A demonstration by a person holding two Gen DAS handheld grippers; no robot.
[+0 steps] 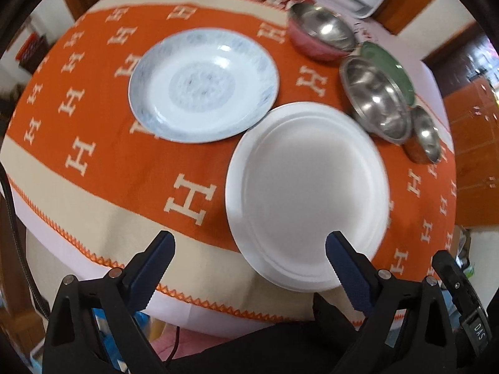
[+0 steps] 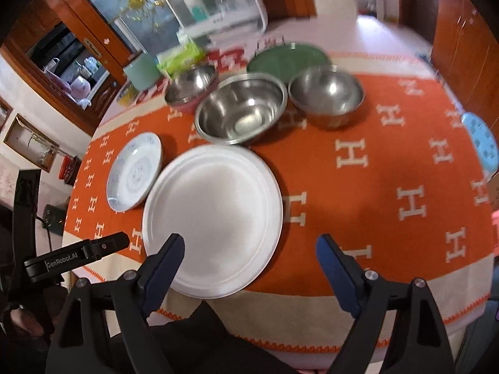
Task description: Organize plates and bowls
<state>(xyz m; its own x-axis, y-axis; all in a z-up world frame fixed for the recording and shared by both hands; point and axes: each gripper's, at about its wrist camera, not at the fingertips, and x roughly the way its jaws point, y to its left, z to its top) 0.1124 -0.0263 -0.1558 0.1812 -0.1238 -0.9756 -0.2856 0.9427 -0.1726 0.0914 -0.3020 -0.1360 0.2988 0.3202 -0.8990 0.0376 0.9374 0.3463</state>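
Left wrist view: left gripper (image 1: 249, 246) jaws spread, empty, over white plate's (image 1: 307, 193) near rim. Right gripper (image 2: 249, 249) jaws likewise spread, empty. Patterned plate (image 1: 202, 84) far-left; 3 steel bowls (image 2: 241, 110) beyond on orange surface (image 1: 124, 168).

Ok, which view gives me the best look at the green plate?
The right wrist view: the green plate shows most of its face behind the steel bowls. In the left wrist view the green plate is only a crescent behind a steel bowl.
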